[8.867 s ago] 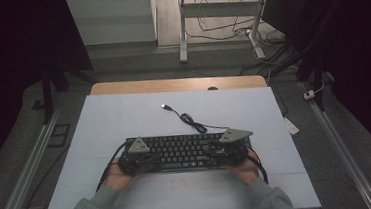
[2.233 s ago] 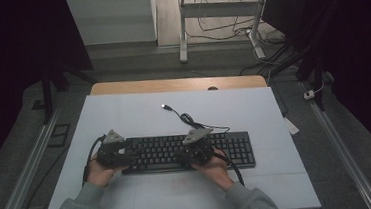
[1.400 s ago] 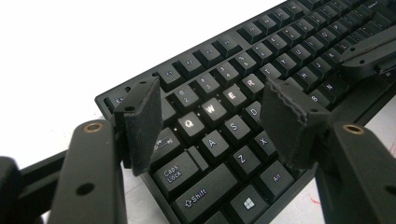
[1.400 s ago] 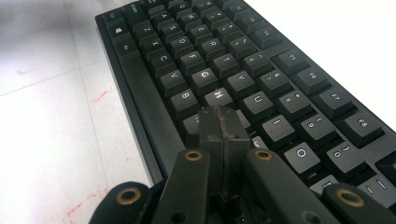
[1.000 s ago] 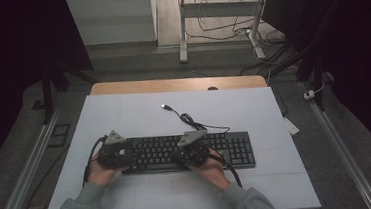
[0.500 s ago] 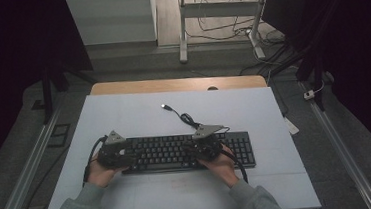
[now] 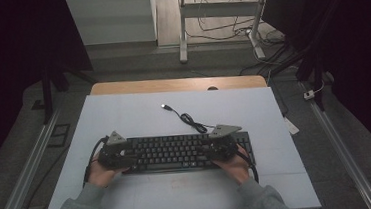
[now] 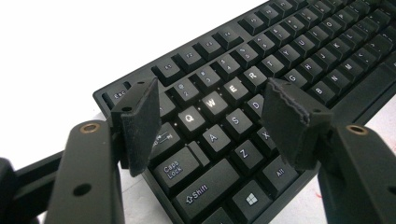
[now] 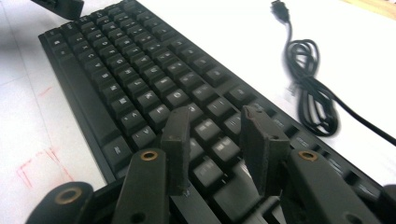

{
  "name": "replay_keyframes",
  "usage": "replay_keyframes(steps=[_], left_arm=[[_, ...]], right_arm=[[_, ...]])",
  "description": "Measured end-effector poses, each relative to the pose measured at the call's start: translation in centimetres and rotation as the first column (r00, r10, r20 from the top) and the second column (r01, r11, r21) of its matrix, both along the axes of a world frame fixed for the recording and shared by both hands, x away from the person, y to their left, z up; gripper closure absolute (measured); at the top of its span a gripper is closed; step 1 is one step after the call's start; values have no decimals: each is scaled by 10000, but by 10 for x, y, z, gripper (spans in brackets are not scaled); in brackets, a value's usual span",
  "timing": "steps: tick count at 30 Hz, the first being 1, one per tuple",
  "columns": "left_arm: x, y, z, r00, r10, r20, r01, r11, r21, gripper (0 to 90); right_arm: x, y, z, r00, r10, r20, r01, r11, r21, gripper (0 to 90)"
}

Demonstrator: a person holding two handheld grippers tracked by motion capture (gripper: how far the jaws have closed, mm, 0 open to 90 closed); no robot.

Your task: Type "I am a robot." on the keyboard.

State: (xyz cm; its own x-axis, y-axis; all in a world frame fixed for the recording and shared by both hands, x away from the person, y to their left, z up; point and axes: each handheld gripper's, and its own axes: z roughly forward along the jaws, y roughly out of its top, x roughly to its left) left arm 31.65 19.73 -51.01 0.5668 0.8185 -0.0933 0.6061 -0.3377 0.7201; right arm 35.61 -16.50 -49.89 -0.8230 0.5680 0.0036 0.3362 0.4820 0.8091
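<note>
The black keyboard (image 7: 187, 151) lies flat near the table's (image 7: 139, 113) near edge, its coiled cable (image 7: 191, 120) trailing far, with the left tool (image 8: 212, 119) open over its left keys and the right tool (image 9: 217, 140), jaws just opening, empty over its right keys.

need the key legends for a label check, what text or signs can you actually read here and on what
On the keyboard, left gripper view:
"Q", "W", "E", "R" on the upper letter row
"A", "S", "D" on the row below
"Z", "X" on the next row
"Caps Lock" on a wide key
"Shift" with an arrow on a wide key
"Alt" on a bottom-row key
a window logo on its neighbour
Function and number keys: too blurred.
Right gripper view and high view: legends unreadable.
</note>
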Motion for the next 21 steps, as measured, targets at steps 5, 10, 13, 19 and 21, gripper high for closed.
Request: replay_keyframes(steps=[5, 10, 13, 19, 21], left_arm=[[0, -1, -1, 10000, -20, -30, 20, 10000, 43, 367], [0, -1, -3, 10000, -24, -57, 25, 10000, 95, 365], [0, -1, -3, 10000, -23, -64, 24, 9999, 116, 364], [0, -1, -4, 10000, -38, -79, 39, 9999, 128, 362], [0, -1, -4, 10000, -44, -79, 45, 9999, 136, 361]], right_arm=[[0, -9, 0, 9998, -209, 3, 209, 9998, 52, 612], [-1, -13, 0, 9997, -255, -21, 255, 9997, 24, 610], [-1, -14, -1, 9997, -262, -26, 262, 9997, -15, 609], [-1, -14, -2, 9997, -216, -91, 215, 9997, -61, 607], [-1, -14, -2, 9998, -203, -85, 202, 9998, -87, 607]])
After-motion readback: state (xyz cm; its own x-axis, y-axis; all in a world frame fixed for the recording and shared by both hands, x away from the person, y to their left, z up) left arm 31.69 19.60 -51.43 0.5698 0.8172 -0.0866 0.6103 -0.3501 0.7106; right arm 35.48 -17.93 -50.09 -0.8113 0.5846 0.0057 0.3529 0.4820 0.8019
